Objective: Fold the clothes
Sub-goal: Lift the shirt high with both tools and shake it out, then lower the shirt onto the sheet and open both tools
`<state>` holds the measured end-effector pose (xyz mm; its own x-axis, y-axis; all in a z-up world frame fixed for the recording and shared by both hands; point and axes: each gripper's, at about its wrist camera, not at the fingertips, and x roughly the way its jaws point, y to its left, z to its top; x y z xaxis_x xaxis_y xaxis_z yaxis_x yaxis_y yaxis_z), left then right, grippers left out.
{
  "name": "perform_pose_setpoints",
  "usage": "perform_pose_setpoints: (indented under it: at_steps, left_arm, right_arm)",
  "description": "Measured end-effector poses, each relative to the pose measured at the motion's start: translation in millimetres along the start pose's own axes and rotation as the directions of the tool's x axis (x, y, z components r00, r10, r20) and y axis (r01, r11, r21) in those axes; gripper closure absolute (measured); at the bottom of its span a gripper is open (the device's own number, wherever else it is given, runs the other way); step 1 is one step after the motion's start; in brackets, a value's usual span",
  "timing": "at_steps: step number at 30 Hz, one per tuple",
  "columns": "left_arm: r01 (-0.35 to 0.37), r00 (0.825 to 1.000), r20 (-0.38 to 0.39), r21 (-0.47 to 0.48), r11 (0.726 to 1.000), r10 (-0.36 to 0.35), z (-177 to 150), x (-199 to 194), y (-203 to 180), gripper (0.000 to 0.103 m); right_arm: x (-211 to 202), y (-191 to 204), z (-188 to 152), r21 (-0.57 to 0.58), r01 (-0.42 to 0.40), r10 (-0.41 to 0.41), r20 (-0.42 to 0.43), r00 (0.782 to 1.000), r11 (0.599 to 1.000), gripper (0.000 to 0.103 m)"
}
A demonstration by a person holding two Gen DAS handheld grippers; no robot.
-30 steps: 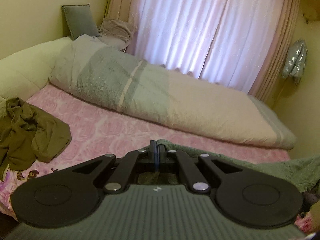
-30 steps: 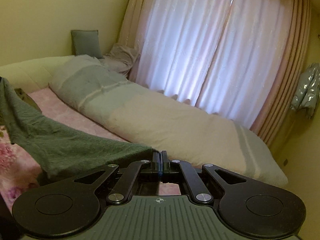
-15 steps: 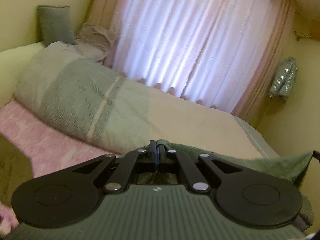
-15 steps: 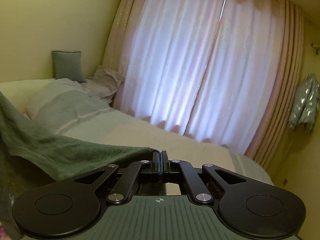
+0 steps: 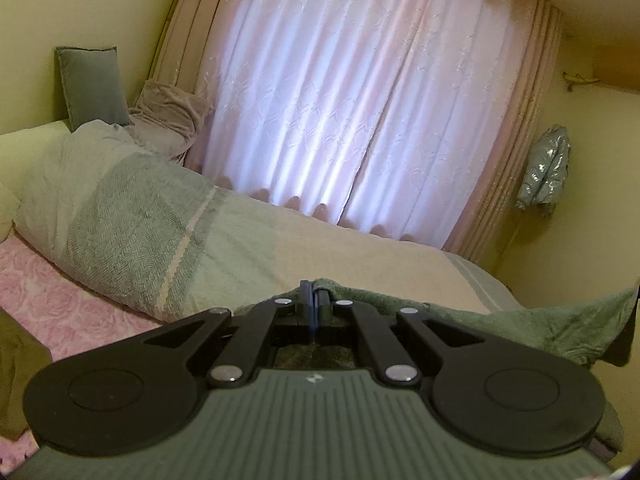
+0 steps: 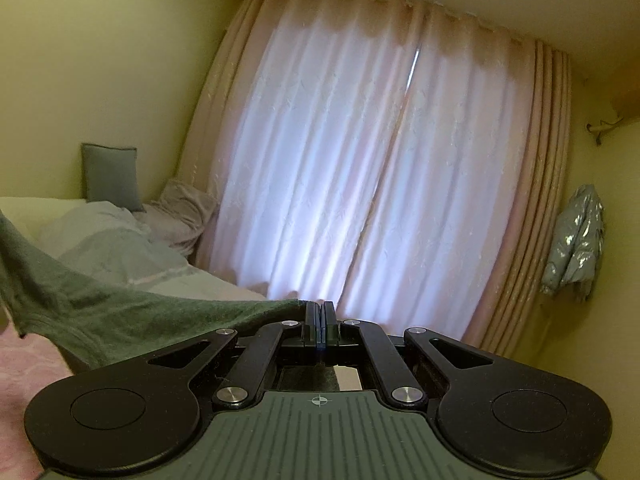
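Observation:
A dark green towel-like cloth point(image 5: 520, 324) hangs stretched between my two grippers, held up above the bed. My left gripper point(image 5: 314, 294) is shut on one end of its top edge, and the cloth runs off to the right. In the right wrist view my right gripper point(image 6: 319, 312) is shut on the other end, with the green cloth point(image 6: 100, 304) sagging away to the left. The lower part of the cloth is hidden behind the gripper bodies.
A rolled grey and beige duvet point(image 5: 168, 232) lies along the bed by the pink curtains point(image 5: 360, 120). The pink floral sheet point(image 5: 60, 304) shows at lower left. A grey cushion point(image 5: 92, 84) leans in the corner. A silver jacket point(image 5: 544, 168) hangs on the right wall.
Both grippers have risen and tilted up with the green cloth; the bed has dropped low in view. The olive garment at the left has almost left the left wrist view.

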<state>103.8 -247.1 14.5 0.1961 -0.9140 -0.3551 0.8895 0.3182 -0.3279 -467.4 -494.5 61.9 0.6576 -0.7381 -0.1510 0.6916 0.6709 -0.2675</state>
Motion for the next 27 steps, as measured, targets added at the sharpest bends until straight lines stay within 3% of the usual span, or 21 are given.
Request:
perform_pose_setpoints:
  at_steps: [9, 13, 17, 20, 22, 23, 25, 27]
  left_arm:
    - [-0.052, 0.998, 0.038, -0.014, 0.999, 0.052, -23.5, -116.3, -20.3, 0.103]
    - [-0.098, 0.994, 0.05, -0.001, 0.995, 0.097, -17.8, -158.9, -24.7, 0.103]
    - [-0.115, 0.993, -0.021, -0.015, 0.993, 0.115, -23.2, -148.2, -22.5, 0.103]
    - [-0.135, 0.982, -0.142, -0.045, 0.99, 0.128, -49.7, -106.0, -10.1, 0.103]
    - [-0.162, 0.964, -0.218, -0.036, 0.986, 0.15, -74.3, -82.4, 0.5, 0.103]
    - [-0.175, 0.954, -0.252, -0.028, 0.984, 0.162, -86.3, -72.0, 5.7, 0.103]
    - [-0.197, 0.938, -0.295, -0.018, 0.98, 0.183, -104.7, -56.8, 16.2, 0.103]
    - [-0.229, 0.923, -0.322, -0.019, 0.973, 0.211, -119.3, -44.9, 31.7, 0.103]
  right_arm:
    - [-122.7, -1.1, 12.8, -0.031, -0.036, 0.037, 0.009, 0.999, 0.999, 0.103]
    - [-167.3, -17.2, 26.9, 0.021, 0.0, -0.001, 0.059, 0.998, 1.0, 0.103]
    - [-162.7, -37.8, 33.1, 0.118, -0.041, 0.042, 0.001, 0.999, 0.992, 0.103]
    - [-117.1, -27.8, 5.9, 0.228, -0.143, 0.17, -0.106, 0.98, 0.963, 0.103]
    - [-78.9, 4.2, -34.3, 0.241, -0.199, 0.252, -0.216, 0.943, 0.95, 0.103]
    - [-62.0, 23.1, -56.6, 0.26, -0.235, 0.306, -0.28, 0.91, 0.937, 0.103]
    - [-32.4, 73.7, -110.4, 0.263, -0.329, 0.416, -0.438, 0.797, 0.907, 0.103]
    - [-15.2, 135.3, -161.2, 0.217, -0.447, 0.484, -0.575, 0.66, 0.868, 0.102]
